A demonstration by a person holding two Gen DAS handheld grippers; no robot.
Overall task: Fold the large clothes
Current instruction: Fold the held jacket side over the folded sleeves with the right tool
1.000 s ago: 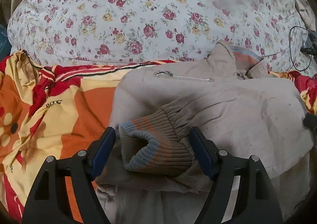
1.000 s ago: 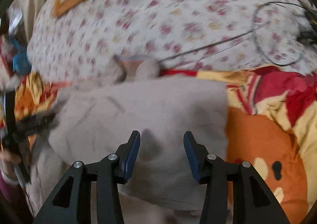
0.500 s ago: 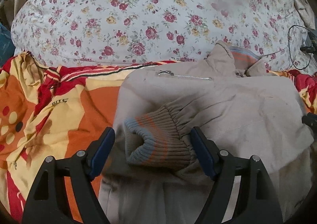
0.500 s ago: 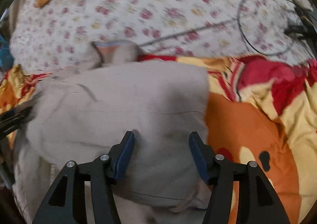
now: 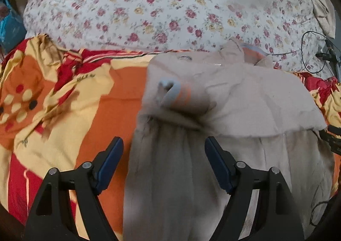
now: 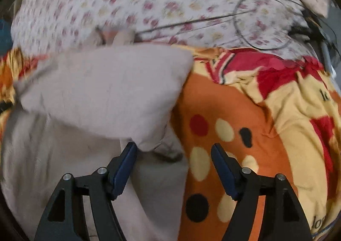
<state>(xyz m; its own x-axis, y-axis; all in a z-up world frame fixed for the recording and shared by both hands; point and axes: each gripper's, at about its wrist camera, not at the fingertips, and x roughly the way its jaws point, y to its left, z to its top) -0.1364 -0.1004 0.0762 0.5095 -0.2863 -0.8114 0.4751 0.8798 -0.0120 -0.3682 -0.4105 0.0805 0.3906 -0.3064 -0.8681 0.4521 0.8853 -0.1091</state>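
On orange bedspread (image 5: 110,96), folded beige jacket (image 5: 245,100)

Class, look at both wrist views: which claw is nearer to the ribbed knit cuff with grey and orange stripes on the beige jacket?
Left. The left claw hangs open just below the ribbed knit cuff, over the beige jacket. The right claw, also open, sits at the jacket's opposite edge; the cuff is not visible there.

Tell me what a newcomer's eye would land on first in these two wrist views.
First, the beige jacket lying folded across the middle of the bed, its striped ribbed cuff resting on top. Around it spreads the loud orange, red and yellow blanket, with a rose-print quilt bulging behind. In front, both the left gripper and right gripper hang open, holding nothing.
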